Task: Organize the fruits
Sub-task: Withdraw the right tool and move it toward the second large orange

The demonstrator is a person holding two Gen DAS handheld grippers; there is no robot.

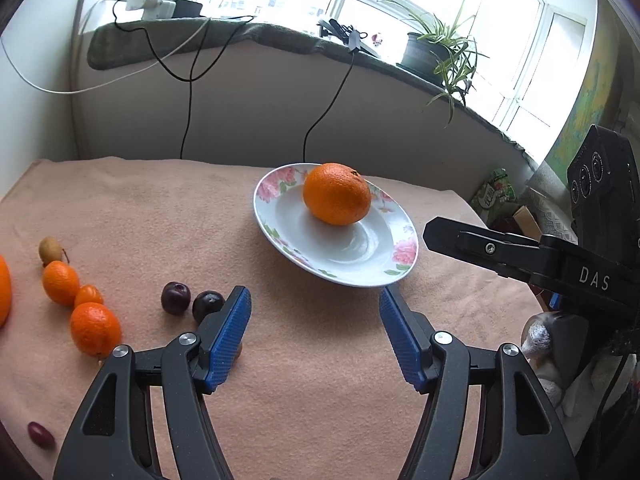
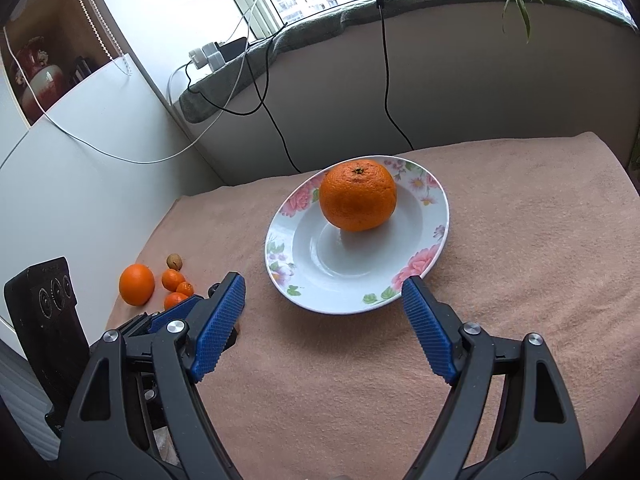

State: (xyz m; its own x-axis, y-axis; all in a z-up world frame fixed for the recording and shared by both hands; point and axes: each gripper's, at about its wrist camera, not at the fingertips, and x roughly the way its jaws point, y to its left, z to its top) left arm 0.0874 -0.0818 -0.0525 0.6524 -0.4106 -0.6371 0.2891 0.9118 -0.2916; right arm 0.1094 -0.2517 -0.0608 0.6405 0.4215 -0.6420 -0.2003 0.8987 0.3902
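Orange (image 2: 357,196) — on flowered plate (image 2: 434,236); likely firm, smooth-skinned, prone to roll; grip across its widest part. Smaller fruit (image 1: 95,327) loose on cloth (image 1: 312,360). Left tongs (image 1: 315,334), right tongs (image 2: 323,322) — both spread, empty.

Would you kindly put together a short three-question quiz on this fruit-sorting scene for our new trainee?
1. True or false: the large orange lies on the floral plate.
2. Multiple choice: the two dark plums lie (A) on the plate, (B) on the cloth beside the left gripper, (C) on the windowsill.
3. Fill in: both the left gripper and the right gripper are ____ and hold nothing.

Key
1. True: it rests toward the plate's far side.
2. B: they sit side by side on the peach cloth, near the small oranges.
3. Open: each one's blue pads stand wide apart.
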